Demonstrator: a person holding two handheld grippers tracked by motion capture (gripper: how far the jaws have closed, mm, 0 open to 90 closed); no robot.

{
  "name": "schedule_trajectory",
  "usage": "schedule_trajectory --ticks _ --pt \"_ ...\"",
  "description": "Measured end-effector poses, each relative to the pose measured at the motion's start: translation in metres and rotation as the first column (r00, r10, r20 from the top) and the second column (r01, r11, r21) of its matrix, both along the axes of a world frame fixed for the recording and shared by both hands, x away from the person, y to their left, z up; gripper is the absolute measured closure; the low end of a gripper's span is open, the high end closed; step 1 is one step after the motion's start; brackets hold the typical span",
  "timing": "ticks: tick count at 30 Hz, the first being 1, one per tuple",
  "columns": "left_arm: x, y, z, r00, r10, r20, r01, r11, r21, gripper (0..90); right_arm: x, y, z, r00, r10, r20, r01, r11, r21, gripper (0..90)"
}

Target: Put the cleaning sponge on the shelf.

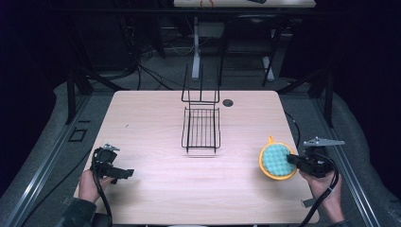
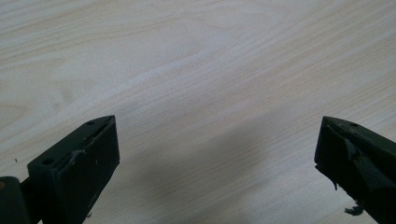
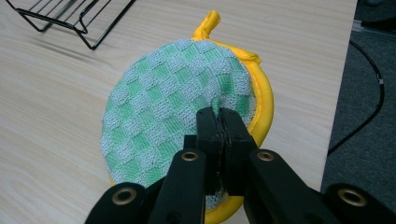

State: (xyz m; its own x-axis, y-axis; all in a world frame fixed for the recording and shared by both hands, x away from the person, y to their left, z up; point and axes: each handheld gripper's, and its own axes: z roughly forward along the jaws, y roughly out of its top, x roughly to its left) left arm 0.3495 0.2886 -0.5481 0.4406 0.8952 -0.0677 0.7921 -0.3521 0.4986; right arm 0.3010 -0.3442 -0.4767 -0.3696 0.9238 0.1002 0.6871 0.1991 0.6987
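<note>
Right gripper (image 3: 219,122) pinched tight on green checked pot holder (image 3: 173,112), left gripper (image 2: 217,140) spread wide over bare table (image 2: 196,70), wire rack (image 1: 201,127) mid-table

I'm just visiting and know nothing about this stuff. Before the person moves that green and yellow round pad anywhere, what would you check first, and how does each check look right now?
1. Right gripper shut on the pad: ok, its jaws pinch the green checked cloth near the edge.
2. Grip deep enough to lift: cannot tell; only a fold of the cloth sits between the jaws.
3. Left gripper free: ok, its jaws stand wide apart over bare table.
4. Wire rack out of the way: ok, it stands at the table's middle, apart from the pad.
5. Pad fully on the table: ok, it lies near the right edge but within it.
6. Cable trailing from the right gripper clear of the pad: ok.
</note>
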Motion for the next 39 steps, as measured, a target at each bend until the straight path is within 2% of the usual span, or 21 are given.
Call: schedule_trajectory --ticks 9,17,21,25,35,39 --pt "0.000 0.000 0.000 1.0000 -0.001 0.004 0.001 1.0000 0.000 0.0 0.006 0.012 0.010 0.9990 0.033 0.030 -0.033 0.999 -0.001 88.1" --pt "0.000 0.001 0.000 1.0000 0.007 0.003 -0.007 0.9997 -0.022 0.0 0.012 0.024 0.017 0.9967 0.062 0.053 -0.062 0.998 -0.006 88.1" --pt "0.000 0.001 -0.001 1.0000 0.005 0.005 -0.005 0.9999 -0.014 0.0 0.016 0.031 0.019 0.9950 0.078 0.062 -0.078 0.997 -0.007 88.1" --pt "0.000 0.001 -0.001 1.0000 -0.001 -0.007 0.001 0.9999 -0.014 0.0 0.019 0.037 0.023 0.9937 0.093 0.062 -0.092 0.996 -0.008 88.2" --pt "0.000 0.001 -0.001 1.0000 0.000 -0.002 0.000 0.9998 -0.018 0.0 0.029 0.054 0.027 0.9889 0.129 0.074 -0.128 0.992 -0.016 88.1" --pt "0.000 0.001 -0.001 0.9999 -0.015 -0.005 0.015 0.9998 -0.016 0.0 0.032 0.058 0.029 0.9873 0.139 0.078 -0.137 0.990 -0.022 88.1"
